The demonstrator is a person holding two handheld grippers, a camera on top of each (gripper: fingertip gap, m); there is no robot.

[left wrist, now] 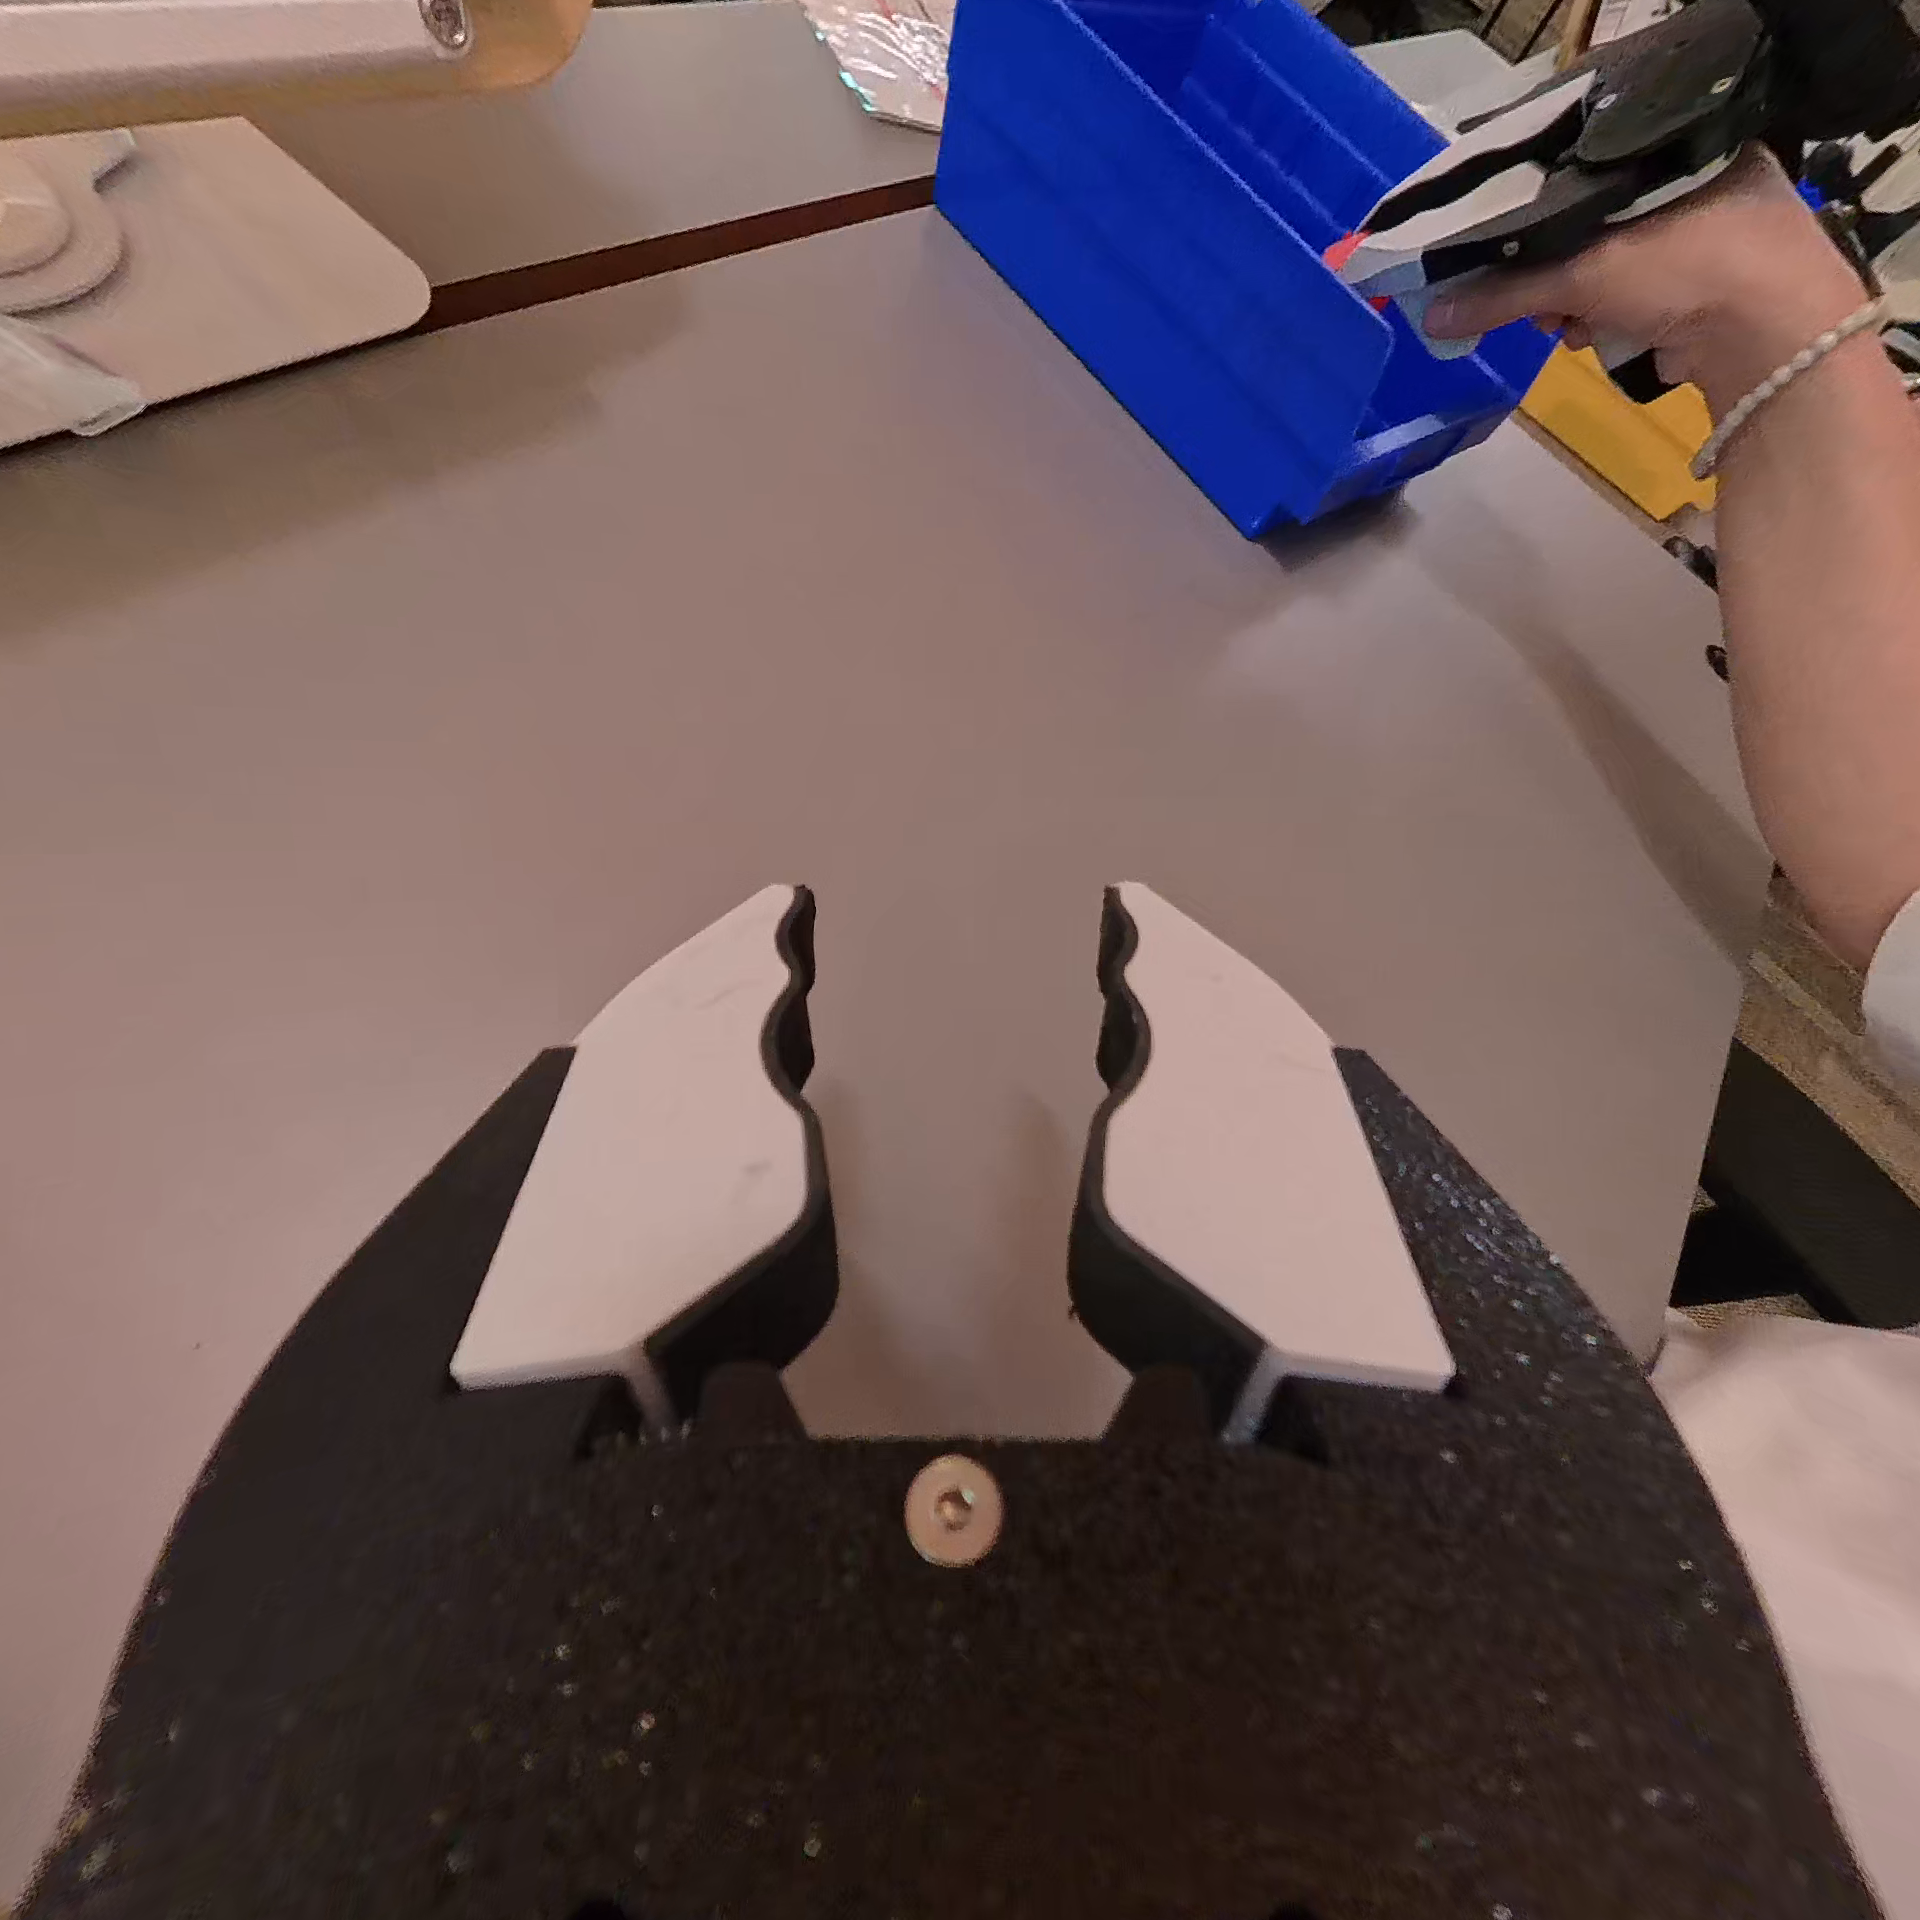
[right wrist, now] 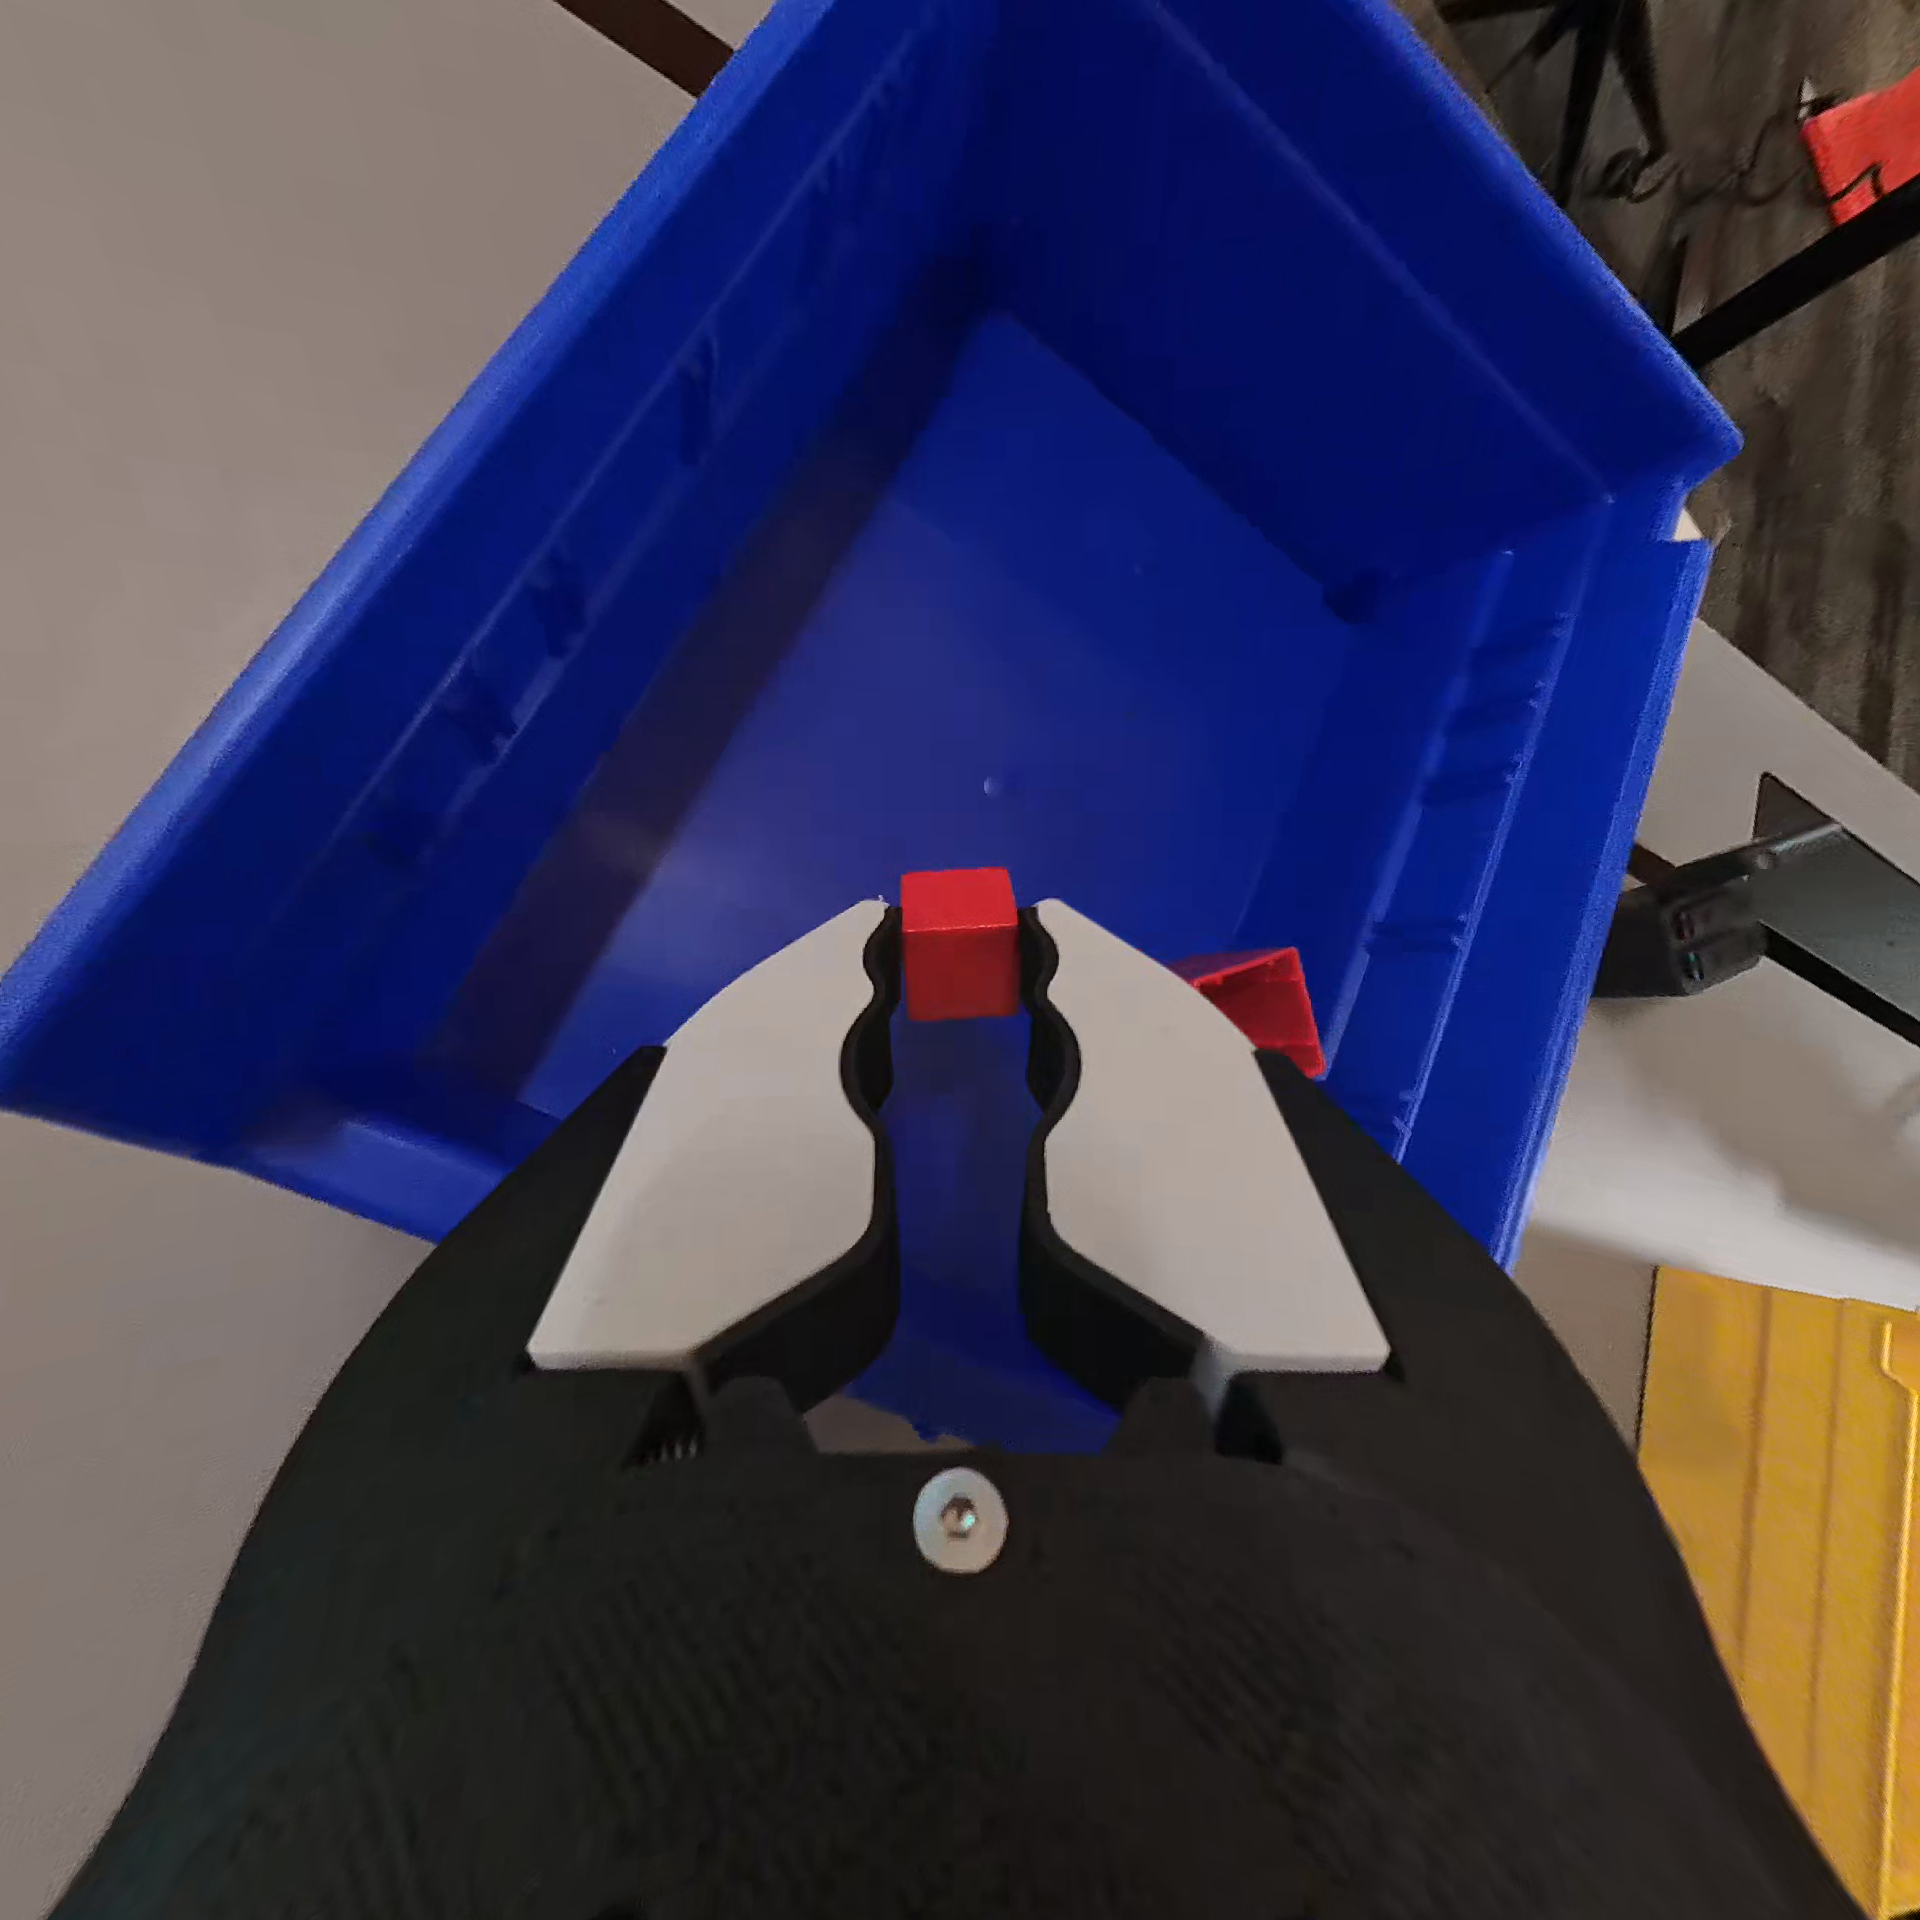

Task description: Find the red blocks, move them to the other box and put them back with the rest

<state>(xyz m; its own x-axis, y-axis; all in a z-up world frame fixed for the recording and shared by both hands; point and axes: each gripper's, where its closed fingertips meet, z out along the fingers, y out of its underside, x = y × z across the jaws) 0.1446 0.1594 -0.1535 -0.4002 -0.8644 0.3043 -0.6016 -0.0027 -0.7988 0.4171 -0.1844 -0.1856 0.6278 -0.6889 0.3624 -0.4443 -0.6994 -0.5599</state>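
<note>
The right claw [right wrist: 956,914] is squeezing a little red block [right wrist: 956,940] at its very tips. Both pads press on the block's sides. The block hangs over the inside of the blue box [right wrist: 1039,644], near the 6 o'clock end of the box floor. A second red block [right wrist: 1262,1003] already lies in the box, at about 4 o'clock from the held one, close to the box wall.

The left claw [left wrist: 956,935] is wide open with nothing in it. It sits over the bare grey table [left wrist: 623,675], and the blue box is far off at its 1 o'clock.

I think the job right now is to set this block down in the box. To do it well, the claw should go low first, close to the floor, so the block does not bounce. It should keep away from the wall and from the other block. Then open slowly, and lift straight up so the tips do not knock the block away.
</note>
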